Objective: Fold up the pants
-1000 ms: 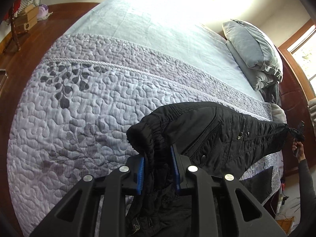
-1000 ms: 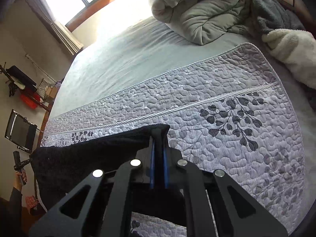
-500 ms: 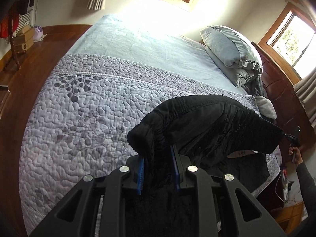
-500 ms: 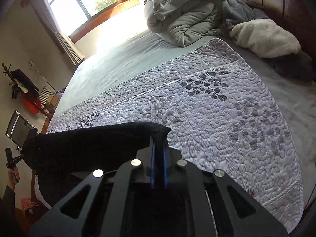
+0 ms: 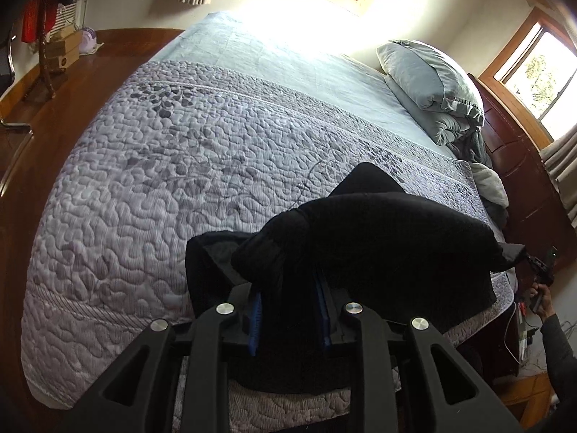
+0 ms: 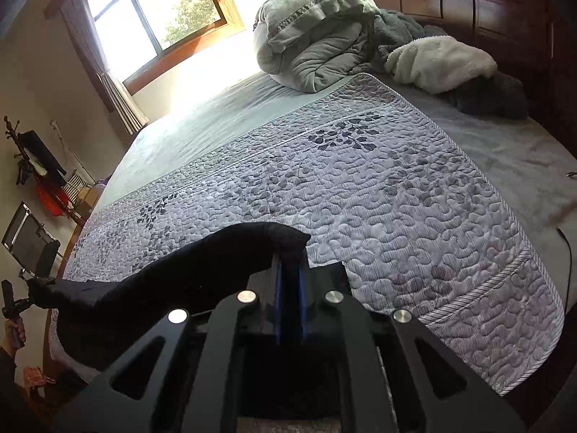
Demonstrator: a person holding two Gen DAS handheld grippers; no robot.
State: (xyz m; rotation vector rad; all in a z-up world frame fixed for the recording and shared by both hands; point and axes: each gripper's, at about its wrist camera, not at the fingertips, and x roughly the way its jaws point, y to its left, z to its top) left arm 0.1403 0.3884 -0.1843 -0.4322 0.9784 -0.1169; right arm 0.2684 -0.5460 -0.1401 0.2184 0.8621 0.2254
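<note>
The black pants point(image 5: 378, 238) hang stretched between my two grippers above the near edge of the bed. My left gripper point(image 5: 290, 310) is shut on one bunched end of the pants. My right gripper point(image 6: 288, 288) is shut on the other end point(image 6: 267, 241), with the cloth pinched thin between its blue pads. The right gripper also shows far right in the left wrist view point(image 5: 541, 265); the left gripper shows far left in the right wrist view point(image 6: 21, 297). Part of the pants droops onto the quilt below.
A quilted grey bedspread point(image 5: 180, 180) covers the bed. Pillows and folded blankets point(image 6: 324, 36) lie by the wooden headboard point(image 6: 487, 18). A wooden floor and a coat stand point(image 5: 43, 54) are off the bed's left side. Windows sit behind.
Both grippers have risen and pulled back from the bed with the pants. The pants now sag more in the middle, and a lower layer hangs over the bed edge.
</note>
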